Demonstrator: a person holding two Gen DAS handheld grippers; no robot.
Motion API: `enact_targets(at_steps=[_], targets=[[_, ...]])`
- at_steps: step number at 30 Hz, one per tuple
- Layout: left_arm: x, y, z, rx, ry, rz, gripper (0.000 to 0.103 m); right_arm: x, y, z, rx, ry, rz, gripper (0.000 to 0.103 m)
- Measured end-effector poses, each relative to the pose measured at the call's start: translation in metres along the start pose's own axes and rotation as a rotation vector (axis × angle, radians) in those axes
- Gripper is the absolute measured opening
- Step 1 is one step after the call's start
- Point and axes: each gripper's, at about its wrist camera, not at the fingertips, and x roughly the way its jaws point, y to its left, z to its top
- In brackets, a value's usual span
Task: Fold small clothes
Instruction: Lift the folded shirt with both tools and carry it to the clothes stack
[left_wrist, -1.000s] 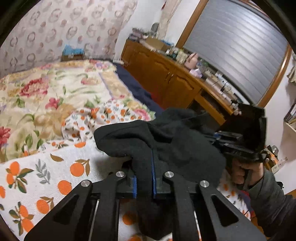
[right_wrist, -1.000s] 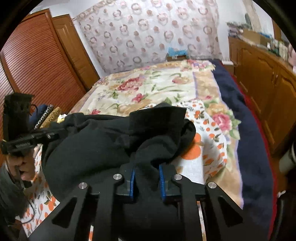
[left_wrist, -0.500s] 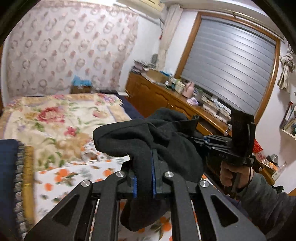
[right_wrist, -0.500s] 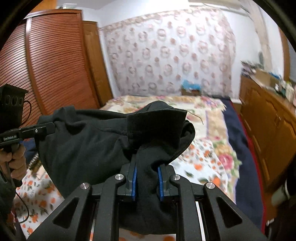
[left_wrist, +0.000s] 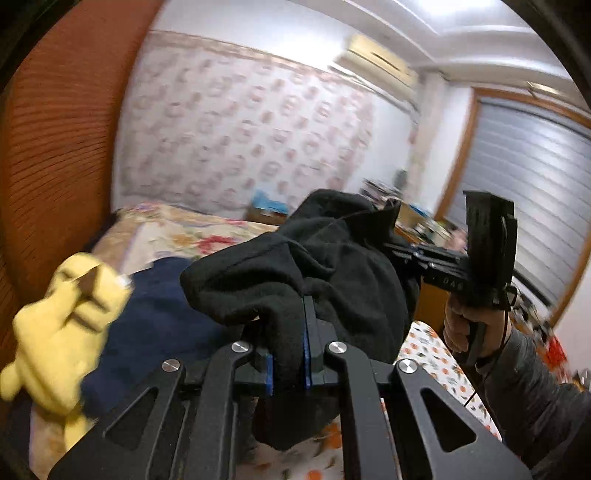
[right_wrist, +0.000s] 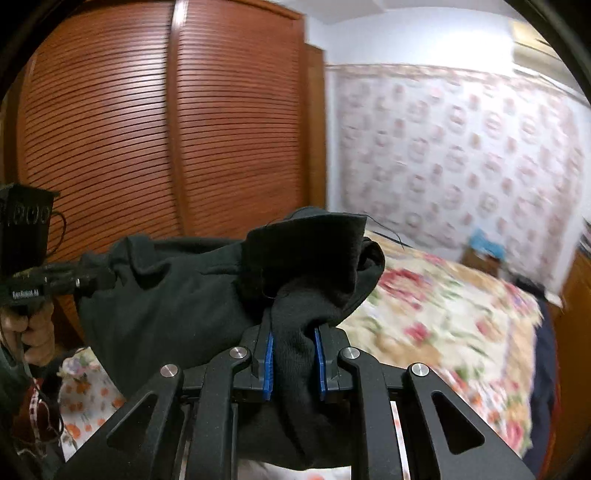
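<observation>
A black garment (left_wrist: 332, 273) hangs in the air between both grippers, above the bed. My left gripper (left_wrist: 289, 363) is shut on a bunched fold of it, the cloth pinched between the blue pads. My right gripper (right_wrist: 293, 363) is shut on another fold of the same black garment (right_wrist: 207, 295). In the left wrist view the right gripper (left_wrist: 402, 254) reaches in from the right, its tips buried in the cloth. In the right wrist view the left gripper (right_wrist: 96, 277) grips the garment's far left edge. The lower part of the garment is hidden behind the gripper frames.
Below lies a bed with a floral quilt (right_wrist: 443, 325) and an orange-print sheet (left_wrist: 436, 354). A yellow plush toy (left_wrist: 62, 328) and a dark blue blanket (left_wrist: 159, 317) lie at the left. A slatted wooden wardrobe (right_wrist: 147, 129) stands behind; a wooden cabinet (right_wrist: 580, 295) lines the right wall.
Both grippers have risen and swung toward the wardrobe side, carrying the black garment up off the bed. The yellow plush toy and blue blanket have come into view.
</observation>
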Motion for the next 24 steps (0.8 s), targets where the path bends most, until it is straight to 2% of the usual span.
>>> enact_targets(at_steps=[4,8,12,14,15,16,17,19,23,24], targets=[[-0.004,0.044,-0.022,-0.087,-0.01,0.093,0.012,0.076,0.012,0.036,-0.118,0.045,0.042,0.017],[0.011,0.086,-0.05,-0.191,0.028,0.168,0.012,0.155,0.027,0.045,-0.226,0.128,0.033,0.017],[0.023,0.103,-0.063,-0.229,0.066,0.201,0.012,0.209,0.008,0.046,-0.15,0.218,-0.014,0.019],[0.024,0.103,-0.064,-0.215,0.062,0.213,0.012,0.216,-0.01,0.051,-0.086,0.212,-0.065,0.03],[0.024,0.1,-0.064,-0.202,0.061,0.223,0.013,0.211,-0.015,0.051,-0.073,0.191,-0.097,0.04],[0.024,0.099,-0.064,-0.189,0.06,0.233,0.014,0.205,-0.019,0.052,-0.058,0.171,-0.108,0.045],[0.021,0.1,-0.065,-0.18,0.057,0.238,0.016,0.196,-0.019,0.051,-0.043,0.152,-0.108,0.046],[0.02,0.1,-0.064,-0.157,0.055,0.249,0.02,0.18,-0.018,0.048,-0.023,0.126,-0.087,0.053],[0.012,0.099,-0.062,-0.1,0.037,0.269,0.048,0.156,0.012,0.022,-0.014,0.09,0.007,0.056],[0.008,0.097,-0.062,-0.089,0.034,0.271,0.059,0.155,0.016,0.015,-0.021,0.093,0.028,0.058]])
